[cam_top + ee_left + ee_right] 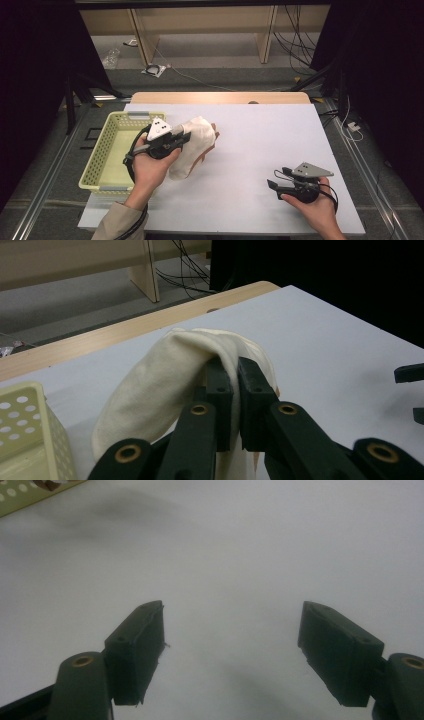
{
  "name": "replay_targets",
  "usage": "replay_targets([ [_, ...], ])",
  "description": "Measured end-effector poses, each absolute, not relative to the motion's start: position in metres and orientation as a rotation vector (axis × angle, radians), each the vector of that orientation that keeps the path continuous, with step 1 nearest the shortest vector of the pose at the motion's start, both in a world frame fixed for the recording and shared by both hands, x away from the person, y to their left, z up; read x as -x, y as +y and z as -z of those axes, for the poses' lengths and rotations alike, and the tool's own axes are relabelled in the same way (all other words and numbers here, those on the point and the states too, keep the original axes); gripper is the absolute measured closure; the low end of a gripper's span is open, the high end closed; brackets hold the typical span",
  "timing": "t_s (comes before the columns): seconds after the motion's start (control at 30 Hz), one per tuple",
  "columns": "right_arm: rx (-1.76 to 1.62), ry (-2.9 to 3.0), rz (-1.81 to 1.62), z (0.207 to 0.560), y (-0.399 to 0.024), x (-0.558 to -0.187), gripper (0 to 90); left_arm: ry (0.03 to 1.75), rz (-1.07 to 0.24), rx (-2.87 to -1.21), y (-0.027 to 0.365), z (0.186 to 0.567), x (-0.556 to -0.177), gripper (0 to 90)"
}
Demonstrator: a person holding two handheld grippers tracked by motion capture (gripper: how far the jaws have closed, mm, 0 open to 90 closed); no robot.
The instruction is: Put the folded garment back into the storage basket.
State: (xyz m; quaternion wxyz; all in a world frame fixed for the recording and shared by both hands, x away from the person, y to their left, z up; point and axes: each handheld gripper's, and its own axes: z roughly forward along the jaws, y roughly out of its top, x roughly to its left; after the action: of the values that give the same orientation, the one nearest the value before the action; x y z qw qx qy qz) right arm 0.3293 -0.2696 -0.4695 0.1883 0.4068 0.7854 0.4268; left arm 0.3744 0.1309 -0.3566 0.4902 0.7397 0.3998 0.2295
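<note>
A cream cloth (192, 145) hangs bunched from my left gripper (187, 136), just right of the yellow basket (100, 155). In the left gripper view the two black jaws pinch a fold of the cloth (165, 385) near its top, and my left gripper (235, 371) is shut on it. The cloth's lower end rests on the white table cover (260, 145). My right gripper (277, 180) rests low at the front right, pointing left. In the right gripper view my right gripper (232, 630) stands open over bare white surface with nothing between its fingers.
The perforated yellow basket (20, 425) sits at the table's left edge. Its corner (30, 492) appears at the top left of the right gripper view. Wooden table edge (220, 97) runs along the far side; cables and shelving legs lie on the floor beyond.
</note>
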Motion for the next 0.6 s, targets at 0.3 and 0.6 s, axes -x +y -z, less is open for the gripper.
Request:
replay_targets([
  [0.3,-1.145,2.207,-1.204,0.4694,-0.2696,-0.3293,27.3,0.977,-0.567,-1.788,0.1354,0.3545,-0.3748,84.6],
  [0.6,-1.142,2.204,-1.207,0.4692,-0.2697,-0.3292,27.2,0.985,-0.572,-1.774,0.1396,0.3523,-0.3748,84.6],
])
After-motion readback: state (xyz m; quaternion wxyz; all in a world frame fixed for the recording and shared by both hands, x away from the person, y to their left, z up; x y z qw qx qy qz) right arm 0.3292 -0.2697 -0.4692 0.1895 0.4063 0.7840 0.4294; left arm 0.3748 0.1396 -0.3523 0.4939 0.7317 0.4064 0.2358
